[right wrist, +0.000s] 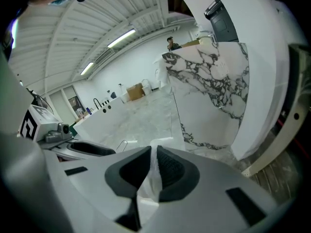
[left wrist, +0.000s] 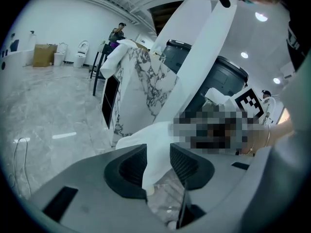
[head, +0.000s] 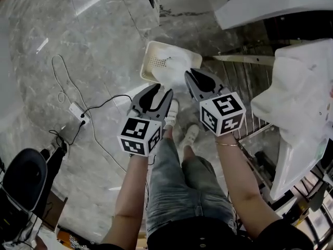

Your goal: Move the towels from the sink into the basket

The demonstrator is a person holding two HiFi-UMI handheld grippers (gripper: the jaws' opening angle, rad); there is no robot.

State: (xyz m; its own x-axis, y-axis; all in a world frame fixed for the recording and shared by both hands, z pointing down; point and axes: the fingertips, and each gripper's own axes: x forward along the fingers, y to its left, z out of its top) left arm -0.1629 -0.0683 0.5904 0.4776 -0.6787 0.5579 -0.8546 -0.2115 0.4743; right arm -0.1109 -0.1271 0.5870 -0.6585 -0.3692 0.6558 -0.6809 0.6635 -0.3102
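Note:
A white towel (head: 176, 65) hangs between my two grippers, its lower end lying in the cream basket (head: 148, 54) on the floor. My left gripper (head: 161, 91) is above the basket's near edge, and in the left gripper view its jaws (left wrist: 158, 152) are shut on a thick fold of the towel (left wrist: 194, 47), which stretches up and to the right. My right gripper (head: 196, 76) is just right of the left one, pinching a thin edge of the towel (right wrist: 154, 171) between nearly closed jaws (right wrist: 151, 154). More white towels (head: 302, 82) are piled in the white sink (head: 296, 160) at the right.
The person's legs and white shoes (head: 190, 135) are right behind the basket. A power strip with cables (head: 78, 111) lies on the marble floor to the left. A black chair (head: 23, 178) stands at lower left. A marble-faced cabinet (left wrist: 141, 86) and a metal rack (head: 244, 82) flank the sink.

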